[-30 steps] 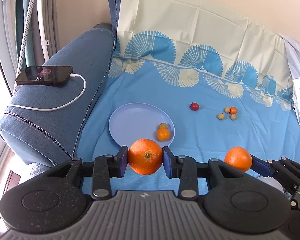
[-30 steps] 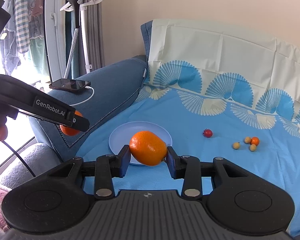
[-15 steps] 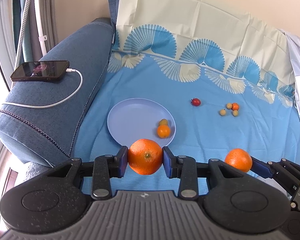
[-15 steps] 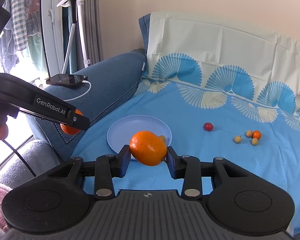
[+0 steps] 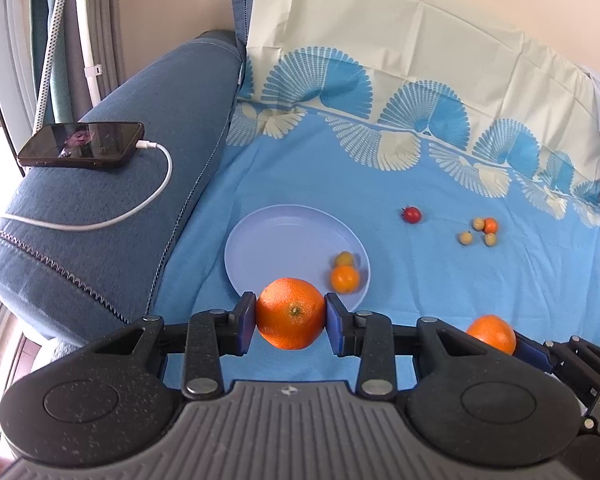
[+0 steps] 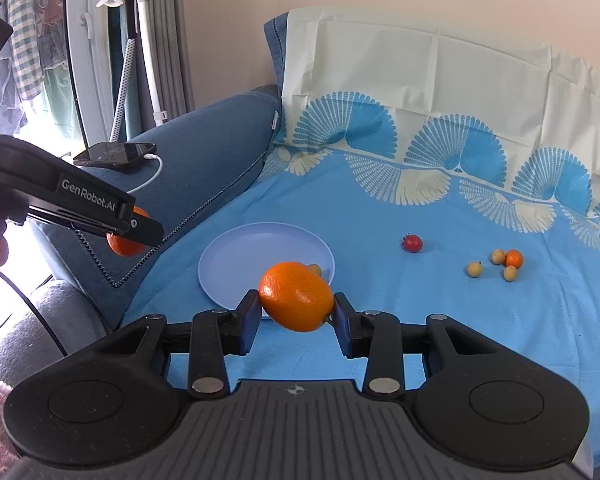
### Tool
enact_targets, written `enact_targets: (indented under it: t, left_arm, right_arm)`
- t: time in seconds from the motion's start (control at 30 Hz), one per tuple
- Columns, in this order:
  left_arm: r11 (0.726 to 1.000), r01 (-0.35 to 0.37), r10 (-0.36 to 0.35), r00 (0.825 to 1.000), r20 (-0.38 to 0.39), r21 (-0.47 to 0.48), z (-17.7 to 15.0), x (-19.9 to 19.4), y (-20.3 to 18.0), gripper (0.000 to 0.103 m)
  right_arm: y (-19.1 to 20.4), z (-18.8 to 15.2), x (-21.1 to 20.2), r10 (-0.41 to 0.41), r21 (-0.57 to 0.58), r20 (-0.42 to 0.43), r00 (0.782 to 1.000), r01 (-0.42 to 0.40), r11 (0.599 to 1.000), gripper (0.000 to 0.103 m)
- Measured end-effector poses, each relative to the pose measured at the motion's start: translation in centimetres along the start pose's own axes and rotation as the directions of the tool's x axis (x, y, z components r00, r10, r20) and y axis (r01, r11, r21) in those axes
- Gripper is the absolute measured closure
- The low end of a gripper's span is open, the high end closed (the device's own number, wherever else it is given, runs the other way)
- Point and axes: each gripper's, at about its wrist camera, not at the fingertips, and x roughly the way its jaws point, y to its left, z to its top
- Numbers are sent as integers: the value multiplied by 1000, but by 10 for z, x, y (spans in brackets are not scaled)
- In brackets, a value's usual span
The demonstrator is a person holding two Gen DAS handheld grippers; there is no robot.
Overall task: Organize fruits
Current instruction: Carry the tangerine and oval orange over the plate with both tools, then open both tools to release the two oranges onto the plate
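My left gripper (image 5: 291, 316) is shut on a large orange (image 5: 290, 313), held above the near rim of a pale blue plate (image 5: 284, 248). The plate holds a small orange (image 5: 344, 279) and a small yellow fruit (image 5: 345, 258). My right gripper (image 6: 296, 306) is shut on a second orange (image 6: 296, 296), also near the plate (image 6: 260, 256). That orange shows at the lower right of the left wrist view (image 5: 492, 334). A cherry tomato (image 5: 412, 215) and a cluster of small fruits (image 5: 480, 232) lie on the blue sheet to the right.
A blue sofa armrest (image 5: 140, 160) stands to the left with a phone (image 5: 82, 145) and white charging cable (image 5: 140, 208) on it. A cream and blue patterned cloth covers the backrest (image 5: 420, 48). Curtains and a steamer stand (image 6: 136, 40) are at far left.
Both grippers keep their oranges and have shifted slightly. The plate and armrest sit a little differently in both views; the fruits on the sheet have not moved.
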Motion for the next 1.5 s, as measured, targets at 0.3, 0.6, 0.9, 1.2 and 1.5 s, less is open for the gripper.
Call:
enact_targets:
  t: [0.3, 0.6, 0.9, 1.2, 1.5]
  left_arm:
    - [1000, -25, 24, 999, -26, -5, 26, 42, 0, 63]
    - [999, -50, 50, 997, -62, 1, 50, 99, -3, 63]
    - [997, -77, 78, 990, -116, 13, 62, 160, -3, 63]
    - [992, -119, 124, 980, -154, 42, 64, 202, 1, 62]
    - [990, -129, 132, 990, -58, 47, 71, 172, 2, 0]
  right_arm:
    - [-4, 16, 46, 16, -4, -31, 999, -16, 1000, 63]
    - [-8, 31, 107, 24, -28, -74, 997, -26, 999, 63]
    - [-13, 37, 166, 23, -52, -122, 992, -30, 998, 63]
    - [-8, 35, 209, 32, -100, -185, 982, -51, 994, 63]
    - [-5, 45, 209, 32, -111, -150, 988, -49, 993, 20]
